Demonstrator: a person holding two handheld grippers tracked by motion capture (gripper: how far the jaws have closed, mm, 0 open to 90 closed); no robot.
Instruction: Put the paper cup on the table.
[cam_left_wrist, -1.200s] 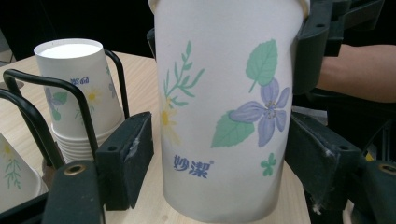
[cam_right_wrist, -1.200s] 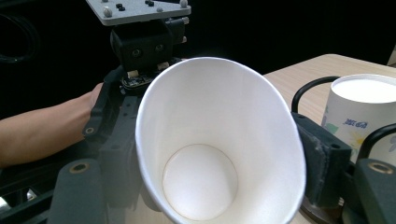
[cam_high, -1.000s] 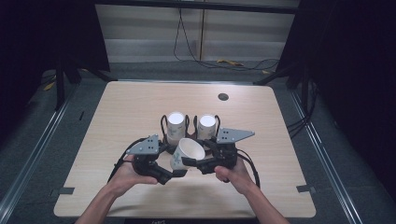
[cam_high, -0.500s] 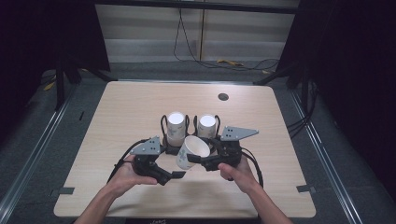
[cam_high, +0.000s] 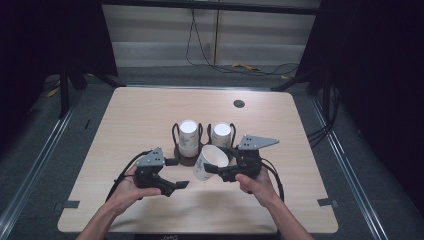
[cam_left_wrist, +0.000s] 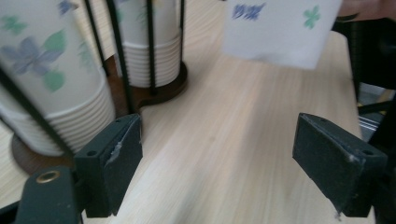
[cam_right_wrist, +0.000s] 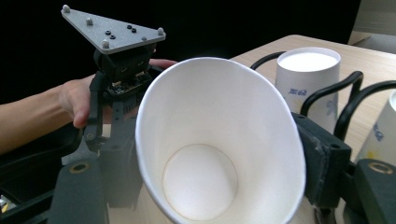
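I had the right gripper clamped on a tilted paper cup above the table, beside the cup holder, left gripper jaws wide apart, holding nothing, near my cup.

No text, label, brand or number can be read anywhere in these views. The paper cups stacked in the wire holder carry only printed blue flowers and green leaves, and the single paper cup held above the table shows a blue smudge of a motif and a green leaf sprig, too blurred to tell whether any lettering is among them. A small blue mark on the side of a stacked cup in the right gripper view is also too small to make out.
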